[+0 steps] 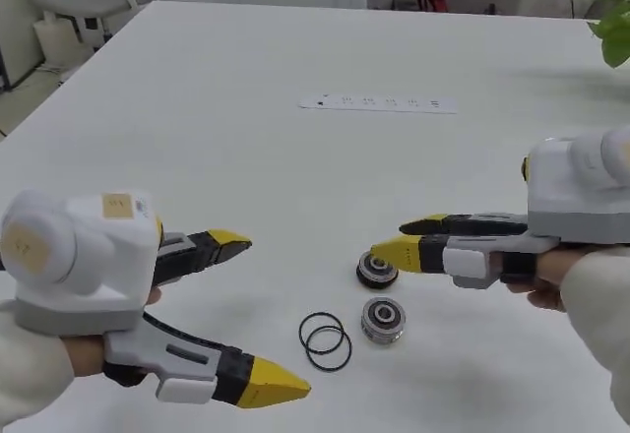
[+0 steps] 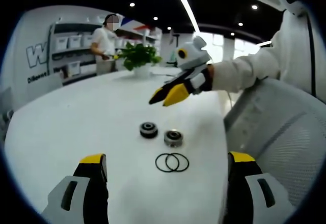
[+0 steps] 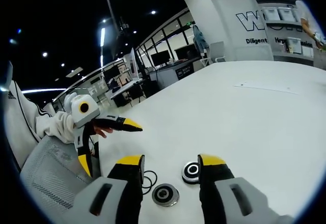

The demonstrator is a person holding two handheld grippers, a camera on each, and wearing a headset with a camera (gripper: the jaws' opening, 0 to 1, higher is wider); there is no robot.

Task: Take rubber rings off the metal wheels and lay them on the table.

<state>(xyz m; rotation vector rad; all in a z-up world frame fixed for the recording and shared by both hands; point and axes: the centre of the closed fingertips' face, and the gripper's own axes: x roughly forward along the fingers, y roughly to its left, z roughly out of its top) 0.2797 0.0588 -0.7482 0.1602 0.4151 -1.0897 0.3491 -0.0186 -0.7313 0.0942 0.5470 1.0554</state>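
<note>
Everything sat on the white bench (image 1: 295, 157). My left claw (image 1: 276, 315) was wide open, holding nothing. My right claw (image 1: 389, 241) was open too, its tips just beside the far metal wheel (image 1: 377, 270). The near metal wheel (image 1: 383, 318) sat next to it. Two rubber rings (image 1: 325, 340) lay overlapping on the bench beside that one.

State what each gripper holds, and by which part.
Nothing: left gripper and right gripper are open and empty; rubber rings and metal wheels lie on the table.
</note>
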